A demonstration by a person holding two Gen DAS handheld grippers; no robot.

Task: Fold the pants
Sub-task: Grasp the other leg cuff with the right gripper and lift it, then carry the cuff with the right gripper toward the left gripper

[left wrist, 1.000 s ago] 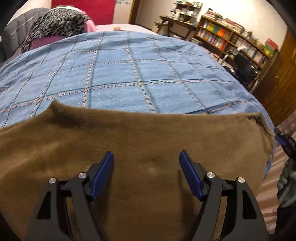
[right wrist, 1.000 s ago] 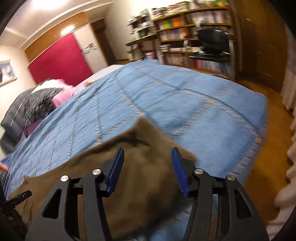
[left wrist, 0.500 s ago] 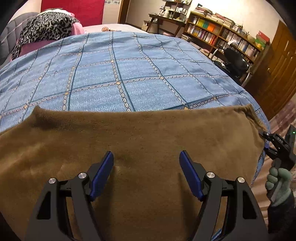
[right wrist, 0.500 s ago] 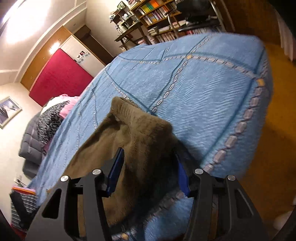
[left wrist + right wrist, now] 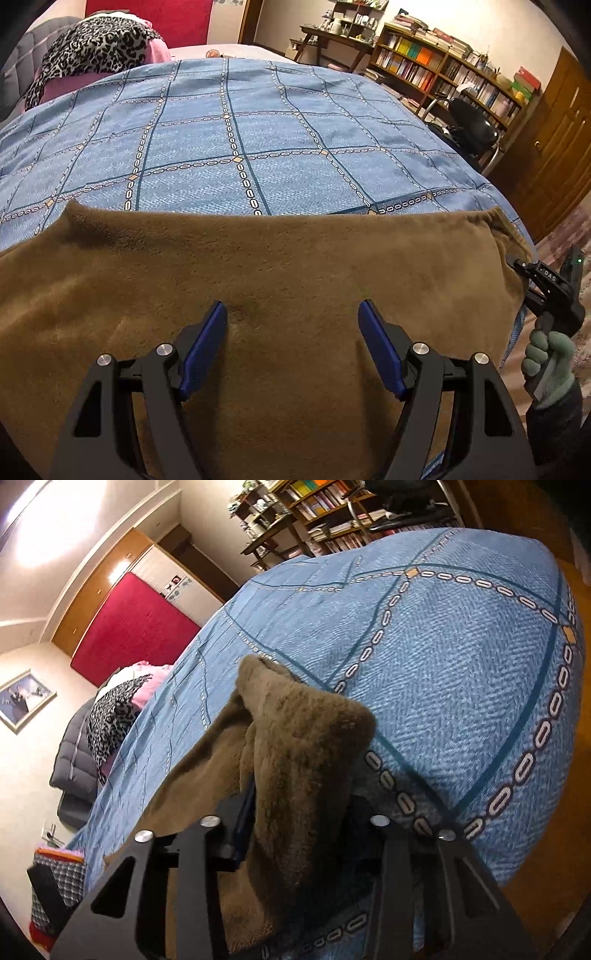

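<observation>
I see brown fleece pants (image 5: pixel 295 266) on a blue bedspread (image 5: pixel 236 140) checked with chain-pattern lines; my claws (image 5: pixel 291 347) are black with blue pads (image 5: pixel 205 350).

The pants (image 5: pixel 280 280) lie spread across the near edge of the bed (image 5: pixel 258 147); the left hand-held gripper (image 5: pixel 291 343) hangs over their middle, its jaws apart; at the pants' right end the right hand-held gripper (image 5: pixel 295 812) is closing with a bunched fold of them between its jaws; a heap of clothes (image 5: pixel 96 48) sits at the bed's far left; bookshelves (image 5: pixel 454 74) and a chair (image 5: pixel 472 125) stand beyond the bed's right side.
</observation>
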